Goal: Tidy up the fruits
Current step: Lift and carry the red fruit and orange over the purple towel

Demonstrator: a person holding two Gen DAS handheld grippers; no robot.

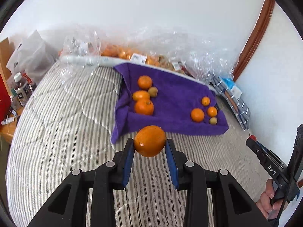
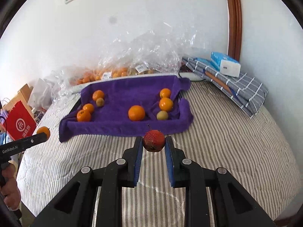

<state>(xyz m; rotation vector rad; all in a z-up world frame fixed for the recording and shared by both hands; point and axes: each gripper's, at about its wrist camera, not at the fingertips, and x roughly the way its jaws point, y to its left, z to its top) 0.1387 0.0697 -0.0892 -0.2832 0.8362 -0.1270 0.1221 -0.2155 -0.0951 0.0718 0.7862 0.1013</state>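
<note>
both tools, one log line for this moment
left tool: shut on orange | right tool: shut on red fruit | both above bed, short of purple towel

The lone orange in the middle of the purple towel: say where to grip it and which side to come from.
Grip the lone orange across its widest middle, coming from above with fingers to its left and right. It is round and sits apart from the other fruit on the purple towel, so both flanks look free. Both grippers are full; one would need emptying first.

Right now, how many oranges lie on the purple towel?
6: three in the left group, one in the middle, two at right. Towel folds may hide more.
</note>
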